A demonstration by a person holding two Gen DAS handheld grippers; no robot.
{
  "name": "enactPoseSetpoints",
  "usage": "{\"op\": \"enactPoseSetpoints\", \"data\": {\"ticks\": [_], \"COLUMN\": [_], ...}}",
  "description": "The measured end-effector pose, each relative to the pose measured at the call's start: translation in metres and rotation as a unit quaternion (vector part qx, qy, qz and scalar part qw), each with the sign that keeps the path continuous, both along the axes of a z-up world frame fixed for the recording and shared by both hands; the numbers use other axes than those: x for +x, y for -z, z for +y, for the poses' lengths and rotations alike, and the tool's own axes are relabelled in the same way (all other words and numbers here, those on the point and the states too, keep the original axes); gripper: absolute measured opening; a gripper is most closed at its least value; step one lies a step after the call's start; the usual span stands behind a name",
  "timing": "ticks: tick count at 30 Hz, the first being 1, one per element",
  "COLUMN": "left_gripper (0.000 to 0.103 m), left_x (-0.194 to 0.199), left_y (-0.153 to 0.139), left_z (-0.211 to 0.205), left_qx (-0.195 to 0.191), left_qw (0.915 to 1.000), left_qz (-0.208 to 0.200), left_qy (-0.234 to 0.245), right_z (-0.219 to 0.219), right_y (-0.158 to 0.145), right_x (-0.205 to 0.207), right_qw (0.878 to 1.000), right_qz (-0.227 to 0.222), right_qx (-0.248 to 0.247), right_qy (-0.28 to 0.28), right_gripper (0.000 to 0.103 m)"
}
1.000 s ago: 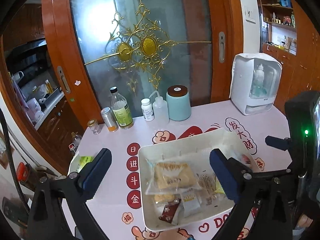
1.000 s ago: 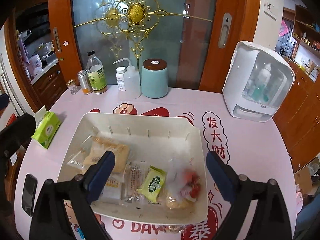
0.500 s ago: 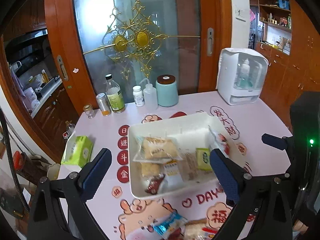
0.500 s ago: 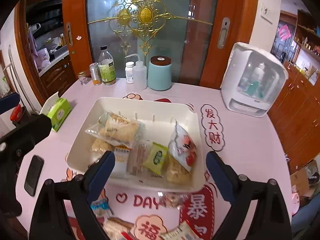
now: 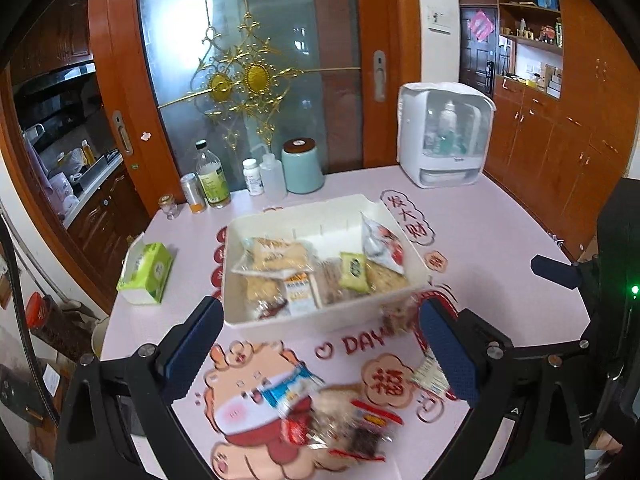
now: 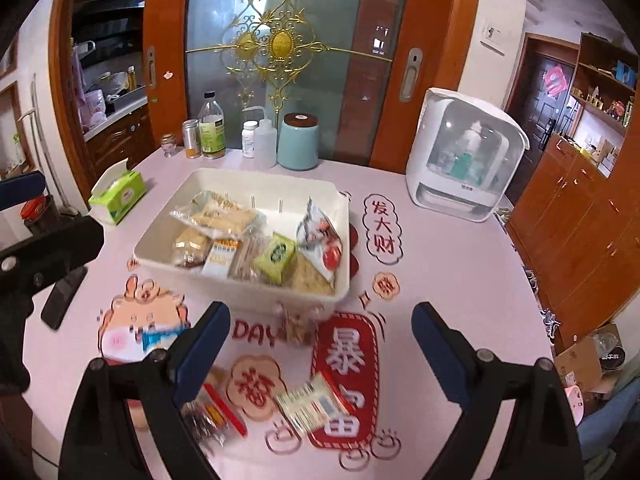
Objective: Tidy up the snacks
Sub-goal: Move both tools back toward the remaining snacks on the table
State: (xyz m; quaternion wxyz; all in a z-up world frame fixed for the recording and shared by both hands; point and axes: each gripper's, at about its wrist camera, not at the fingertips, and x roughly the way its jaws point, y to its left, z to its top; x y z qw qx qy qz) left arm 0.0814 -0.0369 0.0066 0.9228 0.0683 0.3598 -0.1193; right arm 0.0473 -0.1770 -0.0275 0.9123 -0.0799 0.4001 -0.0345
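Both tools, left (image 5: 320, 344) and right (image 6: 320, 344), spread wide, holding nothing, poised for picking. Loose snacks (image 6: 308, 404) lying on tabletop (image 6: 460, 280) just before white bin (image 6: 248, 290), probably awaiting sorting inside.

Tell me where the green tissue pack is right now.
The green tissue pack lies on the table's left side in the right wrist view, apart from the white bin, with the phone nearer the camera.
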Motion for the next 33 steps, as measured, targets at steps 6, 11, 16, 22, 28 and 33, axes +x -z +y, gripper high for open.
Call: {"op": "enactPoseSetpoints", "data": {"ticks": [6,11,16,22,28,33], "left_gripper": [0.098,0.098,0.098,0.098,0.098,0.098], "left_x": [-0.035,-0.049,-0.045,-0.036,-0.024,-0.011], "left_y": [0.023,0.049,0.085,0.139,0.182,0.201], "left_z": [-0.024,-0.034,-0.036,-0.036,-0.034,-0.03], "left_qx": [0.019,0.041,0.043,0.049,0.055,0.047], "left_qw": [0.9997,0.9984,0.9952,0.9863,0.974,0.9678], "left_qz": [0.012,0.038,0.088,0.157,0.22,0.245], "left_qy": [-0.005,-0.003,0.0,-0.009,-0.013,-0.032], "right_z": [-0.022,-0.034,-0.046,-0.055,-0.065,-0.068], "right_y": [0.01,0.027,0.056,0.092,0.124,0.145], "right_x": [-0.035,-0.046,-0.046,-0.044,-0.042,-0.034], "right_qw": [1.0,0.999,0.997,0.992,0.985,0.98], "right_qz": [0.007,0.023,0.055,0.103,0.146,0.17], "right_qx": [-0.001,0.005,0.019,0.036,0.045,0.05], "right_qy": [-0.023,-0.038,-0.049,-0.067,-0.085,-0.087], "right_gripper": [0.092,0.092,0.092,0.091,0.091,0.091]}}
